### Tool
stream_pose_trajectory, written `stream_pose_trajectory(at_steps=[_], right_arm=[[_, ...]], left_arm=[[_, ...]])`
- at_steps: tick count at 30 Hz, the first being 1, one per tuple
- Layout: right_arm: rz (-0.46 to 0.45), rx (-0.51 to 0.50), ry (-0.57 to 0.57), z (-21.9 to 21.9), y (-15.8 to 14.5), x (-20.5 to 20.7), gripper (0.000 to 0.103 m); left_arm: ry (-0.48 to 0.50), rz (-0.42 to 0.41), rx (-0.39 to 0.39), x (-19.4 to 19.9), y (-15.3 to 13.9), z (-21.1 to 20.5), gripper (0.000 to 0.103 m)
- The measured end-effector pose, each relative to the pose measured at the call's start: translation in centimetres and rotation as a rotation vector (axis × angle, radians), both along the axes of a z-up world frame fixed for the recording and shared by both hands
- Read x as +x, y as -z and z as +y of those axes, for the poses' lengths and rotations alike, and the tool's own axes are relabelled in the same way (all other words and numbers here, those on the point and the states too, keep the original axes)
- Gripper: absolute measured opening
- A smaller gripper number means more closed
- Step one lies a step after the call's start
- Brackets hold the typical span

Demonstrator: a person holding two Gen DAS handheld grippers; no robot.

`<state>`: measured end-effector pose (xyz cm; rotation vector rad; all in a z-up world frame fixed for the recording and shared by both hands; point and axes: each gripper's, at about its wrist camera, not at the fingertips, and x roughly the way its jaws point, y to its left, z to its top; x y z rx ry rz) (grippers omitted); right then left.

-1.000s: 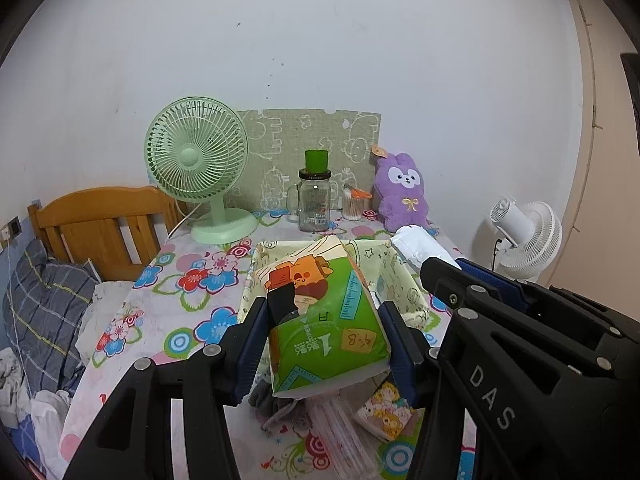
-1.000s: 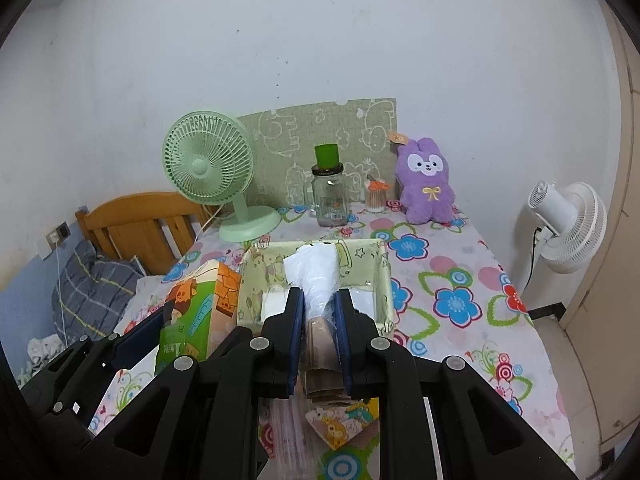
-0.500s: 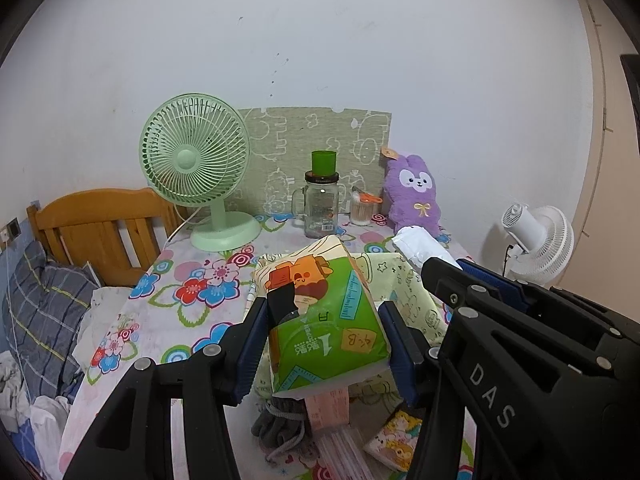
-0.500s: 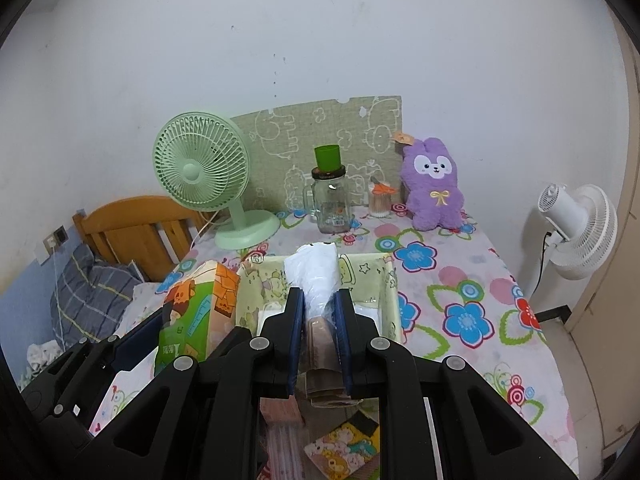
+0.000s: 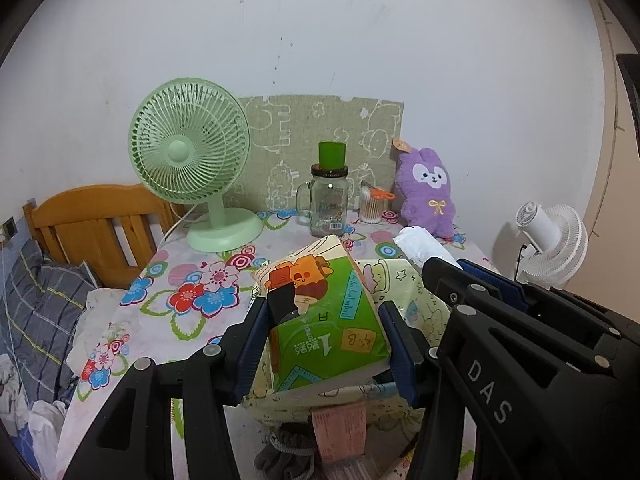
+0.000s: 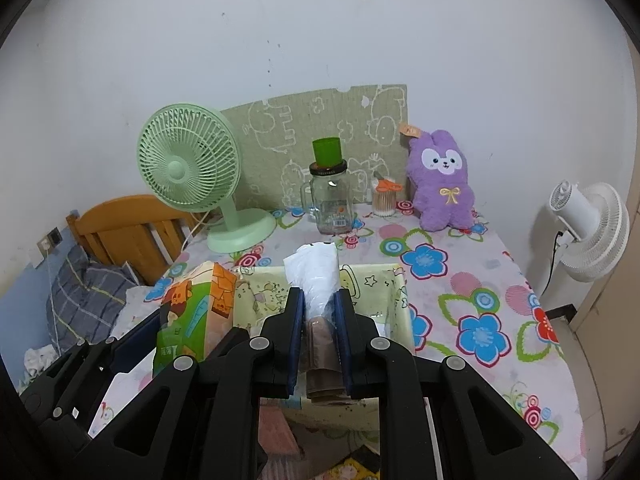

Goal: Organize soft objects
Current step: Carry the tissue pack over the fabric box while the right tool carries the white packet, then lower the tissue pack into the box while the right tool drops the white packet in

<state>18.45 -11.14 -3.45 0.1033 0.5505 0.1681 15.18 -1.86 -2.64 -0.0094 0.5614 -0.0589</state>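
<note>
From the left wrist, your left gripper (image 5: 326,338) is closed on the tissue pack (image 5: 326,320), which hangs over the near left part of the bin (image 5: 424,312); its long axis runs away from you, so it goes down and slightly forward. The bin floor is hidden.

From the right wrist, your right gripper (image 6: 320,320) is clamped nearly closed on a roll (image 6: 316,280) in clear wrap, above the bin's (image 6: 400,300) middle. The roll's lower end is cut off.

Soft even indoor light, faint shadows, sharp focus, fisheye-bent dark corners
</note>
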Motion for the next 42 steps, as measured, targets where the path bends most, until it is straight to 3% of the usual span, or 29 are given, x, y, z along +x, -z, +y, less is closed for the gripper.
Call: stream_pose_trajectory(at_steps=[20,24,31,39,41,42], right_arm=[[0.116,0.009,-0.022,0.8,4.9,5.0,0.019],[0.139,0.014,-0.040,1.0,5.7,5.6,0.019],[0.161,-0.010,-0.053,1.4,6.4,6.3,0.020],[0.150,-0.035,-0.046,1.3,6.4,6.5,0.042],[0.141,-0.037,-0.041,1.2,6.3,6.4,0.061],[0.134,-0.037,-0.038,1.2,6.2,6.3,0.063]], left_arm=[[-0.007,0.155,0.015,4.3,4.4,0.4,0.059],[0.006,0.167,0.024,4.6,5.0,0.3,0.078],[0.007,0.185,0.033,5.2,5.6,0.4,0.080],[0.007,0.179,0.041,5.4,5.7,0.2,0.083],[0.013,0.179,0.034,5.4,5.7,0.2,0.083],[0.015,0.179,0.030,5.4,5.6,0.3,0.084]])
